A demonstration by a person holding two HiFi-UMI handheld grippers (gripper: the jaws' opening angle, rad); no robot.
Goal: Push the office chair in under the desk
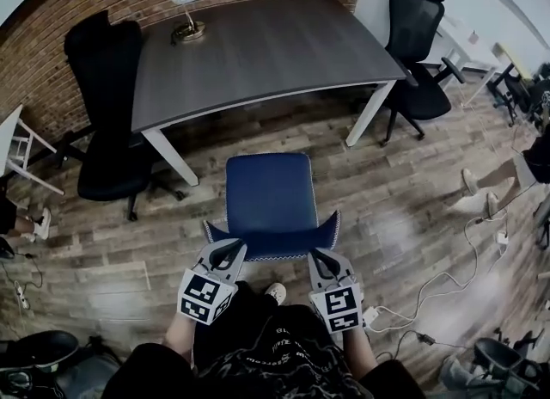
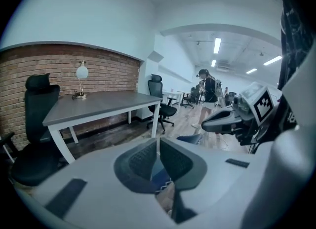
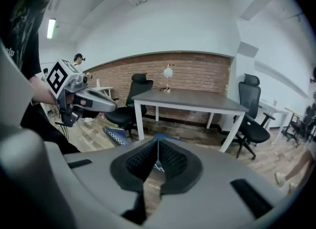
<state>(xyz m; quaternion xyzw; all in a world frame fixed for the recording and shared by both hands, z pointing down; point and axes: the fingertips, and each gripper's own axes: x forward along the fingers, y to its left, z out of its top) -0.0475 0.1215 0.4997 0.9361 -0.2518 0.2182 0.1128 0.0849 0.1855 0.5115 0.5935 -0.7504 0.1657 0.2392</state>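
A blue office chair (image 1: pixel 268 195) stands on the wood floor just in front of the grey desk (image 1: pixel 258 45), its seat towards the desk. My left gripper (image 1: pixel 225 253) rests shut at the backrest's left top corner. My right gripper (image 1: pixel 321 260) is shut at the right top corner. In the left gripper view the shut jaws (image 2: pixel 158 146) show a strip of blue fabric (image 2: pixel 160 176) right behind them, and the right gripper (image 2: pixel 213 123) is beside them. The right gripper view shows its shut jaws (image 3: pixel 158 149), the backrest's patterned blue edge (image 3: pixel 114 135) and the desk (image 3: pixel 190 99) ahead.
A black office chair (image 1: pixel 107 131) stands at the desk's left end, another (image 1: pixel 417 53) at its right. A lamp (image 1: pixel 185 6) sits on the desk's far corner by the brick wall. Cables (image 1: pixel 447 277) trail on the floor at the right. A person (image 2: pixel 207 95) stands far off.
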